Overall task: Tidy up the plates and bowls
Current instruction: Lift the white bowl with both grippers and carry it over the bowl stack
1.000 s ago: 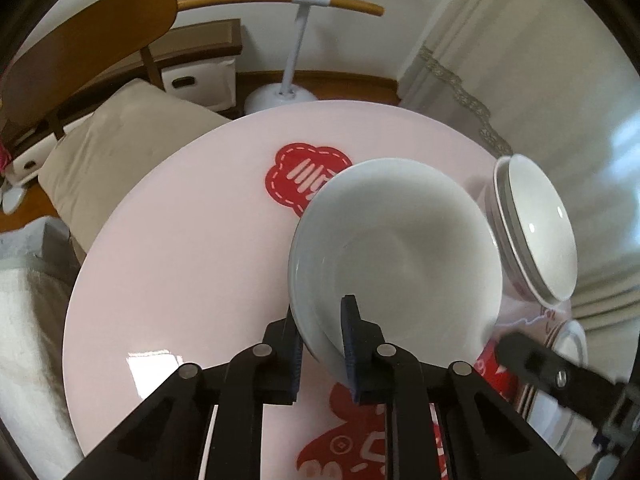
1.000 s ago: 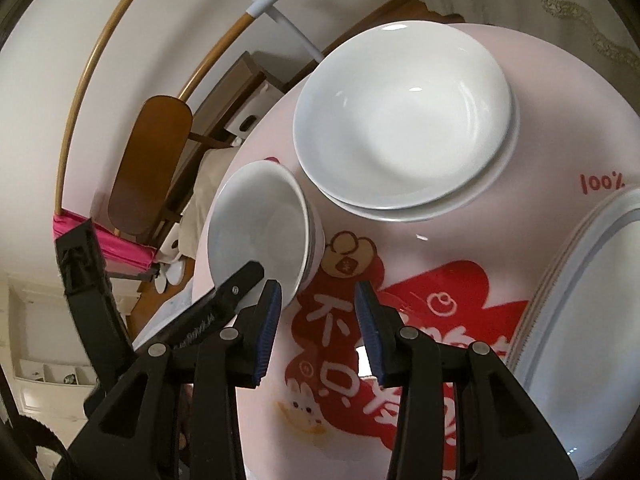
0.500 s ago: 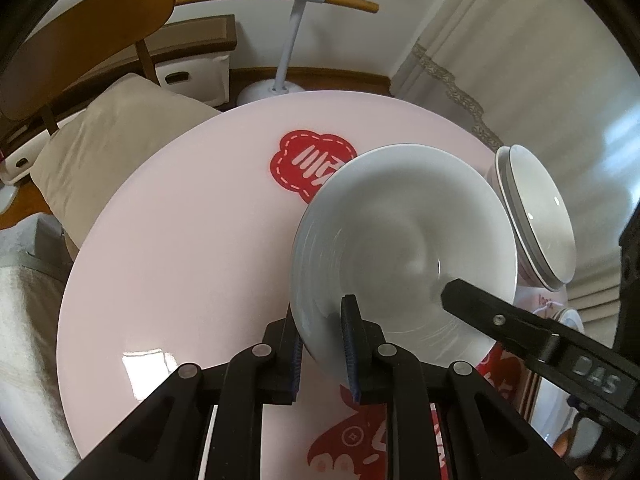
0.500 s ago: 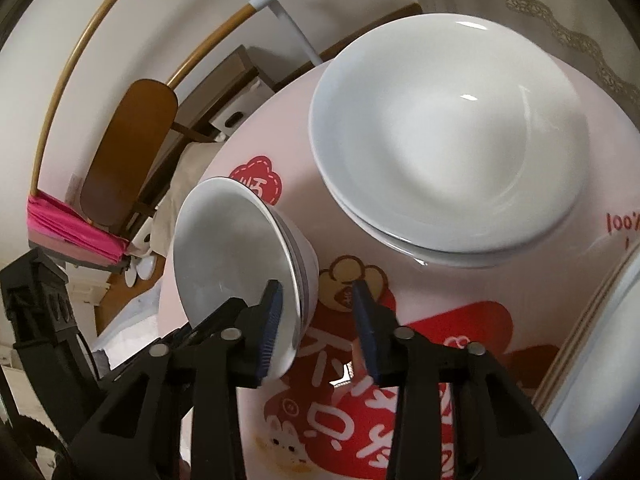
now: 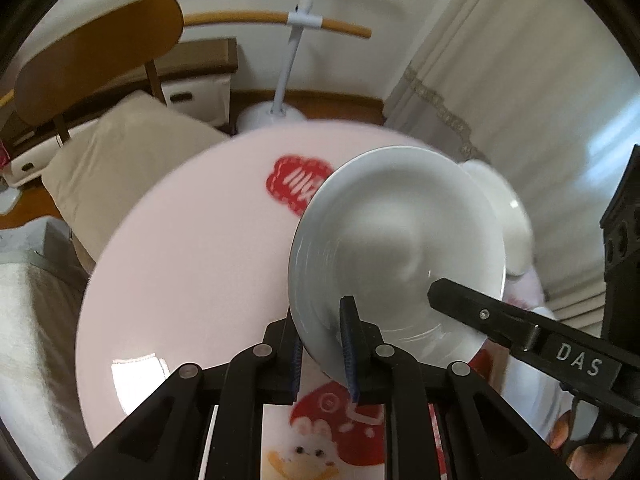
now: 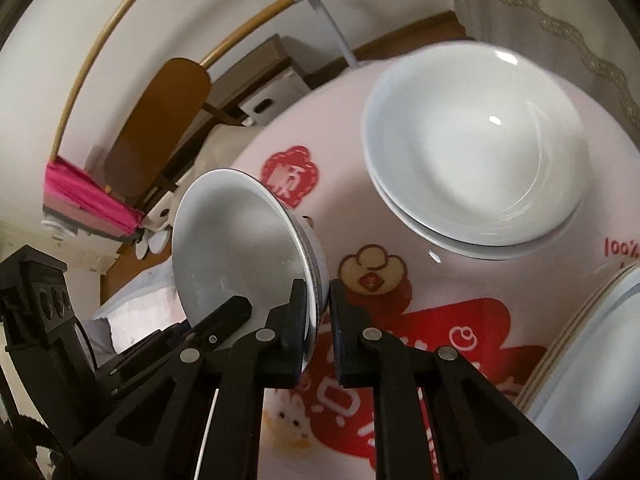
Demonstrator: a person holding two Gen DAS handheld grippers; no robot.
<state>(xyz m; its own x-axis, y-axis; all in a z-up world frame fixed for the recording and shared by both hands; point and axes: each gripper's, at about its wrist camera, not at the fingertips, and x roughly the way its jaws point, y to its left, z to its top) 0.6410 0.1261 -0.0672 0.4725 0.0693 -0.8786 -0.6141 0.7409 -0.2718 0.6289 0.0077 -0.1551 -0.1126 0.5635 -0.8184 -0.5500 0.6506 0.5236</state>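
From my left wrist view, the left gripper [image 5: 324, 344] is clamped on the near rim of a small white bowl [image 5: 396, 248], which hangs tilted above the pink round table [image 5: 192, 264], its open side toward me. At about four o'clock in that view the right gripper [image 5: 436, 294] reaches in over the bowl's rim. Moving to the right wrist view, the right gripper's jaws have just been closing, and they now pinch the same bowl's rim [image 6: 308, 280] between them, so I have both claws shut on one bowl [image 6: 236, 248], which sits at about nine o'clock of centre. At one o'clock a stack of two wide shallow bowls [image 6: 472, 152] rests on the table, and at four o'clock the edge of a plate stack [image 6: 592, 344] shows. I judge the job partly done: two piles already stand, and this bowl is in the air between my hands, not yet set down. What else waits outside these views I cannot tell.
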